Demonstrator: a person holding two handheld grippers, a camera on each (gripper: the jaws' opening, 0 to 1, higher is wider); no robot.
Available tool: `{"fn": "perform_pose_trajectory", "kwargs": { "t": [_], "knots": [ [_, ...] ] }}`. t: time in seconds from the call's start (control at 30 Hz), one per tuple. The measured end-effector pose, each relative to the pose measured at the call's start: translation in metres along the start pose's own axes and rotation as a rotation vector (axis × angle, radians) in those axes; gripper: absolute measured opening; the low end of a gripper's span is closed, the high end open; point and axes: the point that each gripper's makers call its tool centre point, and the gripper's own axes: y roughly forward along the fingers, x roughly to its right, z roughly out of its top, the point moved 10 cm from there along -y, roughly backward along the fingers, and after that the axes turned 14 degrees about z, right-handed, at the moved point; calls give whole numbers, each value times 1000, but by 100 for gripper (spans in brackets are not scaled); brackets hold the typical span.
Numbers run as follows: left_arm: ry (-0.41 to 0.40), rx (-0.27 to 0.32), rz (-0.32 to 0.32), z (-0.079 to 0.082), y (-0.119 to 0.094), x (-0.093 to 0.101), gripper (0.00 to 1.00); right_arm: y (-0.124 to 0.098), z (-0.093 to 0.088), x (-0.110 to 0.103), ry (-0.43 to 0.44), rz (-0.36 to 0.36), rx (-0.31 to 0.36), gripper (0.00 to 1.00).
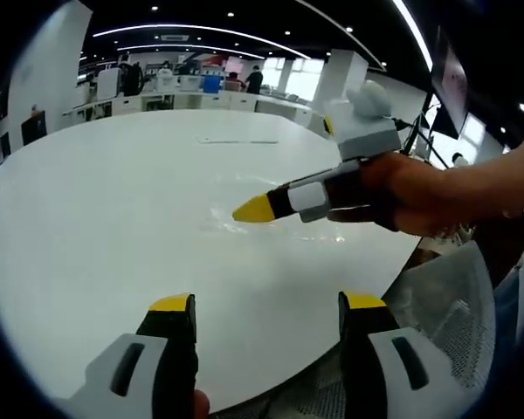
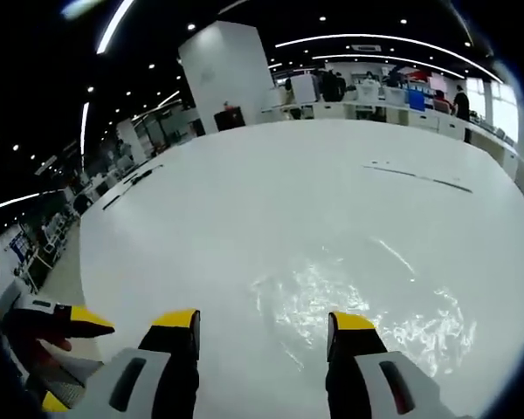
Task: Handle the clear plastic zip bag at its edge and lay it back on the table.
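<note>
While zip bag [image 2: 349,301] lies flat, both grippers' fingers [image 2: 179,327] apart, holding nothing.

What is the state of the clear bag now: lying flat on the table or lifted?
Lying on the table. In the right gripper view the clear bag spreads crinkled over the white surface, ahead of the open right tool, which does not grip it.

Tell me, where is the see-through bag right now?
The clear bag lies flat on the white table, just ahead of the right claw in the right gripper view. In the left gripper view it glints faintly below that claw's yellow tip.
</note>
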Motion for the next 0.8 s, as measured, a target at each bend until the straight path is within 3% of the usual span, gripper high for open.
{"fn": "perform_pose_trajectory", "kwargs": {
  "t": [0.37,0.47,0.77,0.8],
  "knots": [
    [-10,-8,-2,-2,0,0,65,43,17,0,-72,1,-79,56],
    [-10,-11,-4,-2,0,0,65,44,21,0,-81,-10,-89,54],
    [-8,-16,-19,-2,2,1,65,55,8,8,-86,-64,-129,51],
    [-11,-16,-22,-2,2,1,65,53,8,8,-132,-63,-143,49]
  ]
}}
